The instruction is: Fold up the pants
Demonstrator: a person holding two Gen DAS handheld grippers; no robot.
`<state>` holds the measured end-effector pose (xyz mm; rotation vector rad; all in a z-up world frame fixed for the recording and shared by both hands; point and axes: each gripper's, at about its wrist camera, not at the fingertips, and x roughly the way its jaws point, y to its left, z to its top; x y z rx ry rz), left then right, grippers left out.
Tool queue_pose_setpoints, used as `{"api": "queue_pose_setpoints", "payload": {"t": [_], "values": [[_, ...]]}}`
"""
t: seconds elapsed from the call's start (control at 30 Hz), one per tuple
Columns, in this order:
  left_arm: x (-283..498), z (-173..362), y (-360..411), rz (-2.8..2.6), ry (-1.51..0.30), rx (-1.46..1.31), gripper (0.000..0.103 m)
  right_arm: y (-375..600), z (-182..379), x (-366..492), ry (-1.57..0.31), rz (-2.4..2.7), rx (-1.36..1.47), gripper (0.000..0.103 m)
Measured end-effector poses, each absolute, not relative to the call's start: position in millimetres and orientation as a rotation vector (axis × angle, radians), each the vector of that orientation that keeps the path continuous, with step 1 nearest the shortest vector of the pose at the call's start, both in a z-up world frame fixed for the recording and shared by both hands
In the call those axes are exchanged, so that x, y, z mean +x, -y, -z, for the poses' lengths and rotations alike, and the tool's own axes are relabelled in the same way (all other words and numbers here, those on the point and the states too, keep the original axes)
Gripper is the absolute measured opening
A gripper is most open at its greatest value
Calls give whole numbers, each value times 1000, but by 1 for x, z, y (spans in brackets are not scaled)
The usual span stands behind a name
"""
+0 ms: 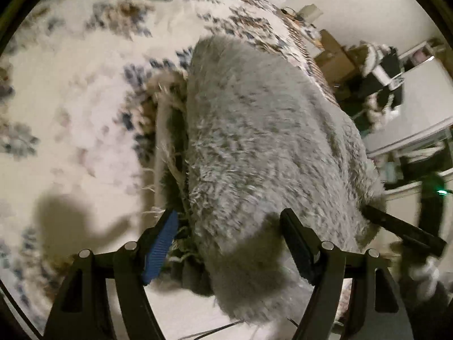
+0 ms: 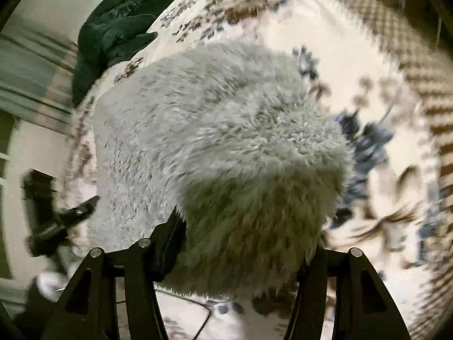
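Note:
The pants (image 1: pixel 263 141) are grey, fluffy fleece, lying on a cream patterned rug (image 1: pixel 70 113). In the left wrist view the pants fill the middle, and their near end hangs between the fingers of my left gripper (image 1: pixel 229 226), whose jaws stand wide with the blue pad (image 1: pixel 161 243) showing. In the right wrist view the pants (image 2: pixel 226 141) bulge up, and their near end fills the gap of my right gripper (image 2: pixel 243 243). The fleece hides its right finger. I cannot tell whether either gripper pinches the cloth. The other gripper shows at each frame's edge (image 1: pixel 402 229).
A dark green garment (image 2: pixel 119 28) lies at the rug's far edge. Boxes and dark clutter (image 1: pixel 376 73) stand beyond the rug along a white wall. A thin black cable (image 2: pixel 198 320) runs over the rug near me.

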<state>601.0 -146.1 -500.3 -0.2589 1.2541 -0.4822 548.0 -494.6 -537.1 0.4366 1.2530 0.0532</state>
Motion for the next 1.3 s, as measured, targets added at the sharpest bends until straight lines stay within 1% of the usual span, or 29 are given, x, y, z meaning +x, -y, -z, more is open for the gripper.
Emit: {"api": "queue_pose_setpoints", "payload": {"t": [0.03, 0.1, 0.13, 0.17, 0.2, 0.27, 0.43, 0.67, 0.83, 1.1, 1.3], "values": [[597, 493, 149, 458, -1252, -238, 73, 485, 524, 546, -1236, -13, 372, 85], [588, 481, 156, 417, -1250, -192, 76, 471, 505, 539, -1206, 59, 269, 100], [584, 471, 161, 397, -1241, -162, 82, 462, 491, 532, -1183, 124, 213, 101], [578, 460, 165, 369, -1231, -123, 94, 458, 482, 526, -1168, 160, 195, 101], [571, 448, 171, 343, -1222, -79, 96, 454, 472, 520, -1156, 185, 187, 101], [561, 434, 174, 318, -1207, -26, 96, 445, 450, 504, -1135, 251, 156, 101], [525, 376, 190, 324, -1137, 17, 97, 432, 388, 466, -1064, 344, 144, 102], [456, 283, 202, 305, -1005, 38, 96, 425, 291, 408, -955, 310, 130, 102], [404, 234, 202, 267, -934, 36, 96, 422, 227, 350, -878, 264, 114, 102], [317, 167, 203, 223, -834, 25, 96, 413, 136, 260, -773, 191, 90, 102], [273, 137, 203, 188, -788, 22, 96, 406, 79, 194, -702, 154, 74, 102]]}}
